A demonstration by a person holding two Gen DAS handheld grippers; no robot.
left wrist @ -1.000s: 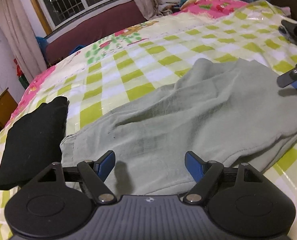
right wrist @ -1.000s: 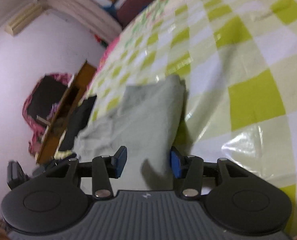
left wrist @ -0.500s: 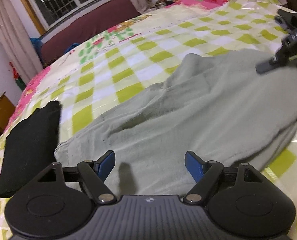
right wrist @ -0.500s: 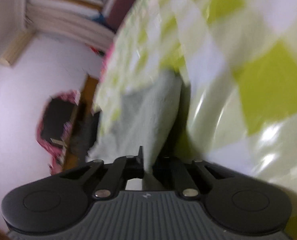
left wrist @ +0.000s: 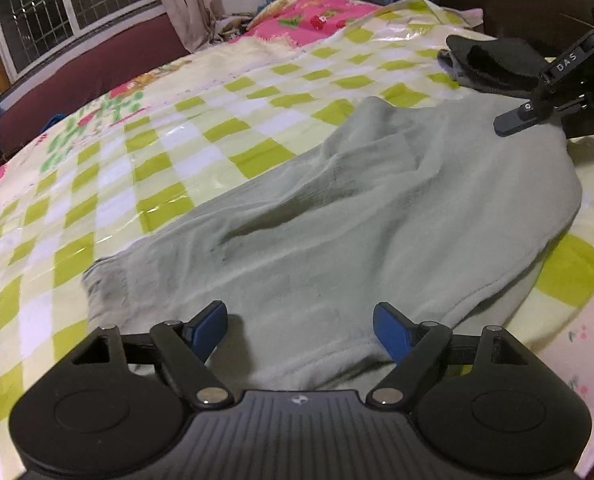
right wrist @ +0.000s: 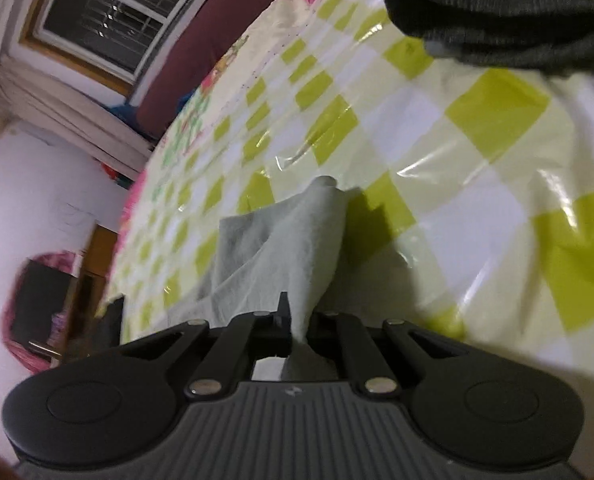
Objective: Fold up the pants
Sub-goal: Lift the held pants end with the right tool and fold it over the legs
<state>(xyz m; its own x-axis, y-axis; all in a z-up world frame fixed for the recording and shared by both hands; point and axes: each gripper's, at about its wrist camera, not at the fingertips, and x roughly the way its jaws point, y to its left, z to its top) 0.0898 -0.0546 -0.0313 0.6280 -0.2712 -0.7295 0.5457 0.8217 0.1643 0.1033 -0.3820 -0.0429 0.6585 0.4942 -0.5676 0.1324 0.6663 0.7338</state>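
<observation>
Right gripper (right wrist: 293,320) clamped on an edge of the pale grey-green soft cotton pants (left wrist: 357,216), lifting it at 2 o'clock. Pants lie across the green-checked plastic bed cover (left wrist: 169,152). Left gripper (left wrist: 301,328) wide, just opened further, empty, over the near hem. Fold beginning; next: left pinches hem.

Checked bedsheet (left wrist: 257,156); barred window (left wrist: 77,12); dark folded garment (right wrist: 509,8).

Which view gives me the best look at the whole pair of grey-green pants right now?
The left wrist view: the pants spread across the checked bed cover, cuff to far edge, with the open left tongs over the near hem. The right wrist view shows only a lifted, bunched piece pinched in the shut right tongs.
</observation>
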